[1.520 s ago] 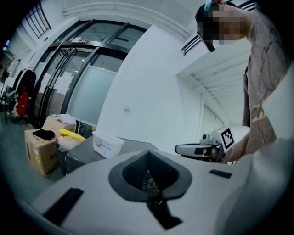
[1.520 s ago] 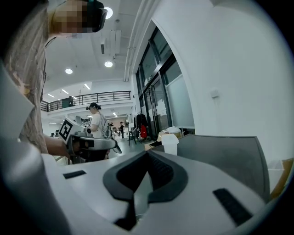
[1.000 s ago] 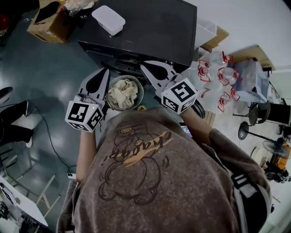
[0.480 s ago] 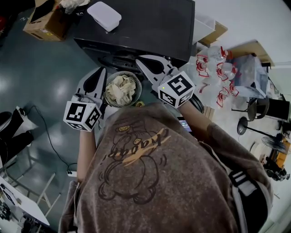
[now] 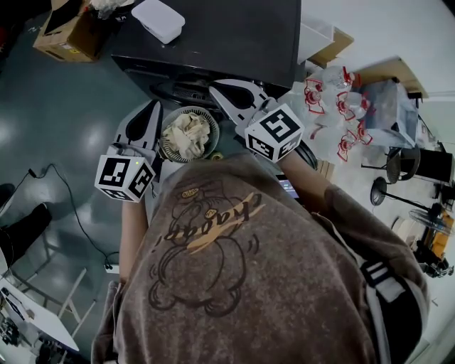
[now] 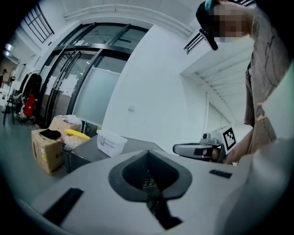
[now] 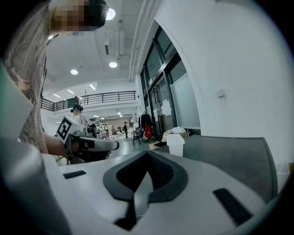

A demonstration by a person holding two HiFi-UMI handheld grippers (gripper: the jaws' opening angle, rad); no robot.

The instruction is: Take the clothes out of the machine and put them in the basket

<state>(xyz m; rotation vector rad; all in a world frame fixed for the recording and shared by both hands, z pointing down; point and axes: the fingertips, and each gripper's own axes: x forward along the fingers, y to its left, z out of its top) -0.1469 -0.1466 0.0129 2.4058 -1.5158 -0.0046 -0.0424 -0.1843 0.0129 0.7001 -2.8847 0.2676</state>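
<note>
The black machine point(image 5: 213, 35) stands at the top of the head view. On the floor in front of it sits a round basket point(image 5: 168, 151) holding crumpled beige clothes point(image 5: 186, 135). My left gripper point(image 5: 152, 108) hovers at the basket's left rim, shut and empty. My right gripper point(image 5: 216, 91) hangs over the basket's right side, close to the machine's front, shut with nothing in it. In the left gripper view the shut jaws point(image 6: 148, 156) point over the machine's top point(image 6: 131, 146). The right gripper view shows its closed jaws point(image 7: 148, 156) and the left gripper point(image 7: 94, 144) beside them.
A white lidded box point(image 5: 158, 19) lies on the machine's top. A cardboard box point(image 5: 67, 32) stands on the floor to the left. Clear water bottles with red handles point(image 5: 334, 106) crowd the right. A cable point(image 5: 67, 206) runs over the grey floor at the left.
Both grippers keep their place by the basket and stay shut. Only the head view has drifted a little.
</note>
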